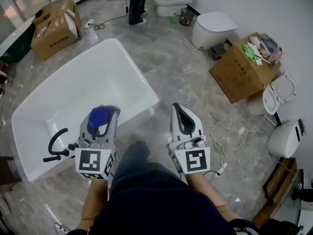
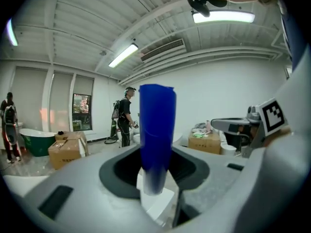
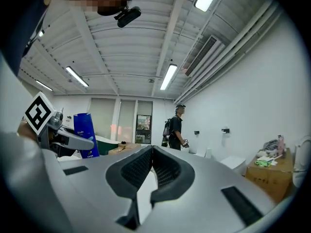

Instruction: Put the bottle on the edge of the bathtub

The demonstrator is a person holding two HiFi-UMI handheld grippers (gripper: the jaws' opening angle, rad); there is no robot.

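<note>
**Q:** Bottle [image 2: 156, 130] position at that moment?
**A:** It stood upright between the left gripper's [image 1: 103, 112] fingers [image 2: 119, 176], which were clamped on it, with the white bathtub's [image 1: 88, 77] near rim below them.
**Q:** And the right gripper [image 3: 151, 152]?
**A:** Its fingers [image 3: 133, 171] were pressed together, empty, beside the left fingers, above the marble floor [image 1: 186, 67].

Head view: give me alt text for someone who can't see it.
Seen from above, the left gripper holds a blue bottle over the near edge of a white bathtub. The right gripper, shut and empty, is held beside it above the grey floor. Cardboard boxes and toilets stand around.
</note>
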